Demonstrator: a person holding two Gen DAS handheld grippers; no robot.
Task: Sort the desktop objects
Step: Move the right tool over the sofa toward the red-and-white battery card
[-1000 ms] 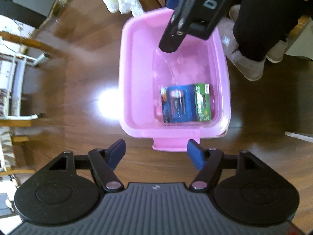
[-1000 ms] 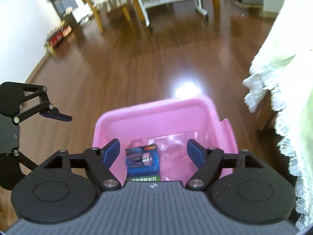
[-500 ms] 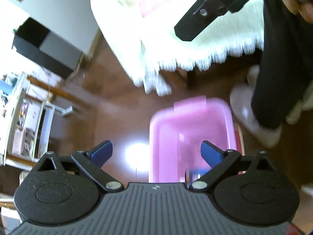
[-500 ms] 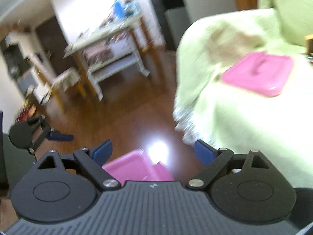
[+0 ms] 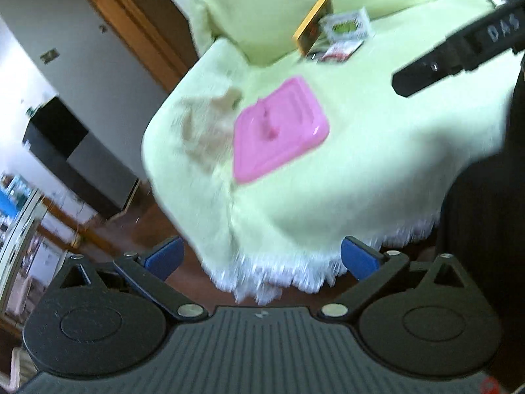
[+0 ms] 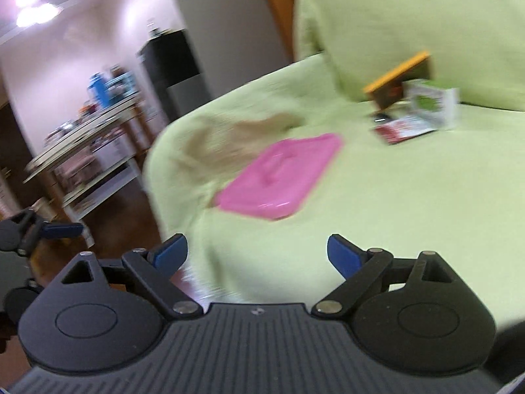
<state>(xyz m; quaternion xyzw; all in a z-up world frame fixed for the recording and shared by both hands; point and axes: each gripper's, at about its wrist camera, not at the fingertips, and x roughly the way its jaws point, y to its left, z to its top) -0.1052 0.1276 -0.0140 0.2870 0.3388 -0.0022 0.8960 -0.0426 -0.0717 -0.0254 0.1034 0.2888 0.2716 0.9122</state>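
Observation:
A pink lid (image 5: 279, 131) (image 6: 279, 177) lies flat on the table's pale green cloth (image 5: 377, 164) (image 6: 410, 197). Farther back sit an orange-edged box (image 5: 313, 24) (image 6: 398, 77), a white and green box (image 5: 347, 26) (image 6: 431, 106) and a red and white packet (image 5: 339, 51) (image 6: 402, 129). My left gripper (image 5: 261, 259) is open and empty, held in front of the cloth's fringed edge. My right gripper (image 6: 257, 254) is open and empty over the cloth near the lid. Its black arm shows at the upper right of the left wrist view. Both views are blurred.
Dark wooden floor (image 5: 197, 279) lies below the table edge. A shelf rack (image 6: 92, 151) with clutter stands at the left, a black cabinet (image 6: 170, 65) behind it. A person's dark clothing (image 5: 482, 246) fills the right edge. The left gripper's fingertip (image 6: 64, 229) shows at the left.
Both grippers have swung up from the pink bin on the floor to face the table. The bin with the battery pack is out of sight. Both stay open.

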